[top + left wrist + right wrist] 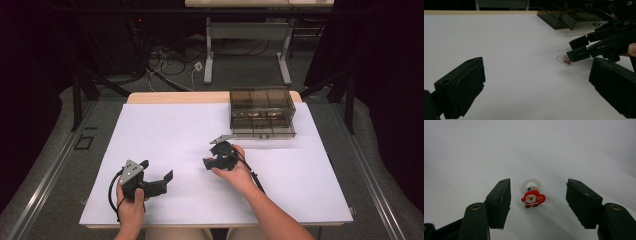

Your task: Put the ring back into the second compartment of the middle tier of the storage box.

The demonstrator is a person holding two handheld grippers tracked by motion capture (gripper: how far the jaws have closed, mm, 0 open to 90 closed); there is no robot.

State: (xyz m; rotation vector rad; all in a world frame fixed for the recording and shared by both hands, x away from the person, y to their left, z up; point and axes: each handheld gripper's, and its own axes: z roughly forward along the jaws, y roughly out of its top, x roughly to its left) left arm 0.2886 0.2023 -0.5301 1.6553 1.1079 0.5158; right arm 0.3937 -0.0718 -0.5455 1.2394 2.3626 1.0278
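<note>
A small ring with a clear band and a red Santa figure (pixel 532 198) lies on the white table sheet (pixel 165 135). My right gripper (pixel 537 193) points down at it with one jaw on each side. Its jaws stand apart and neither pad touches the ring. The left gripper view shows the ring (pixel 562 58) just off the tip of the right gripper (pixel 575 50). In the high view the right gripper (pixel 209 162) is near the table's middle. My left gripper (pixel 157 171) rests low at the front left, open with nothing between its jaws (pixel 536 68).
A smoky transparent drawer box (pixel 261 112) stands at the far right of the table, also seen in the left gripper view (pixel 569 17). Beyond the table are cables on the floor and another table's legs (pixel 207 50).
</note>
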